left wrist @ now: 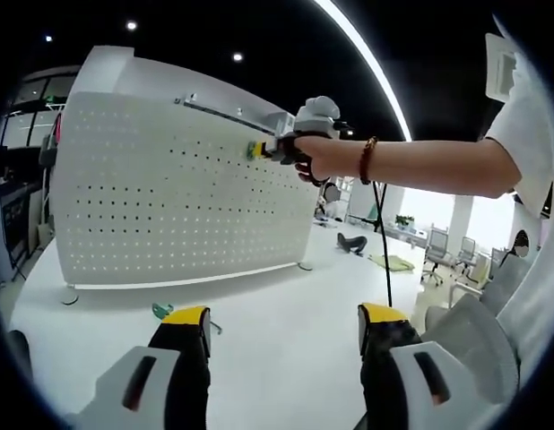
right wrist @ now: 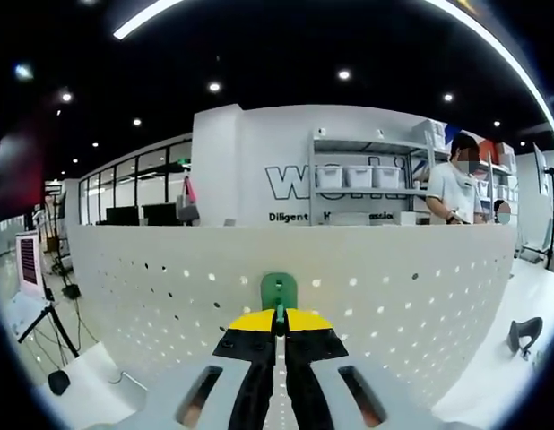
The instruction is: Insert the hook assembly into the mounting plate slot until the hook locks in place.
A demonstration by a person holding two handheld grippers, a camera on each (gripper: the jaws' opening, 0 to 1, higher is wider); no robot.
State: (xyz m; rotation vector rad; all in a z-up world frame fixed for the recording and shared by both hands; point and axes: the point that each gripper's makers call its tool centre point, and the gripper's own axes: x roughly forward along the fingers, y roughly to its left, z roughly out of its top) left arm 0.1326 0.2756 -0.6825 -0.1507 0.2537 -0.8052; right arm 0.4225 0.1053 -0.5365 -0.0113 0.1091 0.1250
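With the right claw (right wrist: 279, 333) pinching the green hook assembly (right wrist: 279, 291) against the upright perforated mounting plate (right wrist: 367, 287) on the bench (left wrist: 277, 331), insertion is under way; next, press squarely until it locks, while the left claw (left wrist: 284, 324) waits spread.

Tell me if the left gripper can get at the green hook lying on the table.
Probably yes. The green hook lies on the white table just ahead of the left gripper, whose jaws stand open with nothing between them and the hook.

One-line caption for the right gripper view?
Right gripper, shut on a green plastic hook, presses it against the white perforated pegboard panel.
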